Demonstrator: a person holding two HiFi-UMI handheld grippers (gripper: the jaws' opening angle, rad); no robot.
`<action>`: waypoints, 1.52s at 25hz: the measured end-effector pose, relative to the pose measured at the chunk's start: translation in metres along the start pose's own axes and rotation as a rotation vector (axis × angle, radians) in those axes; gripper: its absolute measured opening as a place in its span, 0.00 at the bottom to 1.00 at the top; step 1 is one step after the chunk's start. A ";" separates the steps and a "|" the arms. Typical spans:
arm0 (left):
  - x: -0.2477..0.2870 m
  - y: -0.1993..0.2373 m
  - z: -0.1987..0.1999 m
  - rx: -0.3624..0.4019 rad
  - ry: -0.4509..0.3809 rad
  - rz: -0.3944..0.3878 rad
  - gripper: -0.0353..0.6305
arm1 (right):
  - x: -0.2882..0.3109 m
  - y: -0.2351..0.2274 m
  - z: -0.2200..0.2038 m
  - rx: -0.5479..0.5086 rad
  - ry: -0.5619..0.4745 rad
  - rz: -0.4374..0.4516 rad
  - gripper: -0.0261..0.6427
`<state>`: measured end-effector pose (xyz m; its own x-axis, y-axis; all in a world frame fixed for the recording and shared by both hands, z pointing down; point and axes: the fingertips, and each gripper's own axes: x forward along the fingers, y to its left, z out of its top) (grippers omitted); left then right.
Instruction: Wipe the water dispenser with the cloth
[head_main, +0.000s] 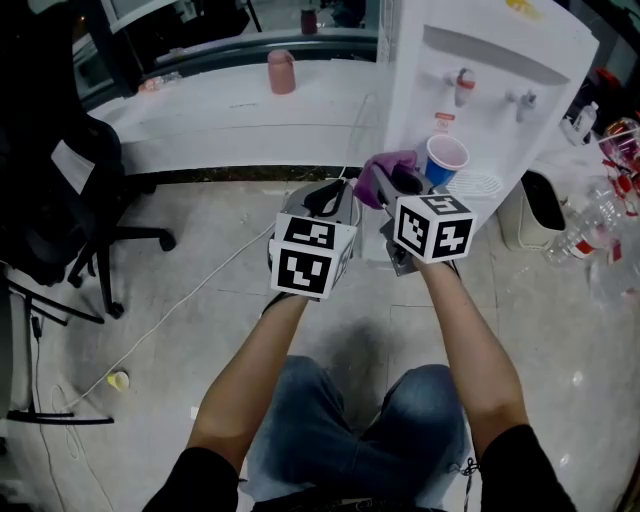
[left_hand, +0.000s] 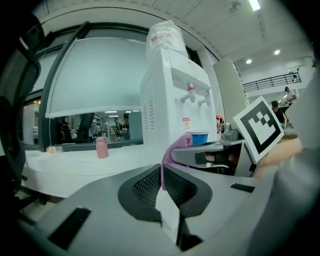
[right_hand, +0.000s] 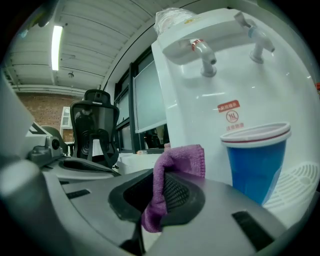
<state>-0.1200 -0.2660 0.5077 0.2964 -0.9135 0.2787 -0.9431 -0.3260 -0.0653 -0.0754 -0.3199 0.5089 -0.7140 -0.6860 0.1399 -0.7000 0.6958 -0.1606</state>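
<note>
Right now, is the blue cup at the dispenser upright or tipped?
Upright: the blue cup shows its rim level on top, standing below the water dispenser taps. Its base is hidden.

I am in an office: a black swivel chair (head_main: 50, 180) at left, a long white counter (head_main: 220, 115) across the top, a water dispenser (head_main: 480, 70) at upper right, and a glazed partition (left_hand: 100, 75) behind.

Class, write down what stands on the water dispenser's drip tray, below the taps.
A blue cup stands upright on the white drip tray. The tray's surface beneath the cup is covered, and the cup's contents cannot be made out.
</note>
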 end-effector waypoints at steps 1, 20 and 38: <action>0.001 -0.001 -0.002 0.000 0.003 -0.001 0.11 | 0.001 0.000 -0.004 -0.003 0.007 0.001 0.09; 0.019 -0.016 -0.039 0.012 0.037 -0.009 0.11 | -0.001 0.002 -0.074 -0.078 0.106 0.037 0.09; 0.067 -0.077 -0.060 0.024 0.047 -0.131 0.11 | -0.078 -0.118 -0.090 -0.015 0.113 -0.196 0.09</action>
<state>-0.0369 -0.2872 0.5889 0.4091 -0.8505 0.3306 -0.8927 -0.4481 -0.0482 0.0612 -0.3292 0.6051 -0.5610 -0.7806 0.2757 -0.8248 0.5556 -0.1052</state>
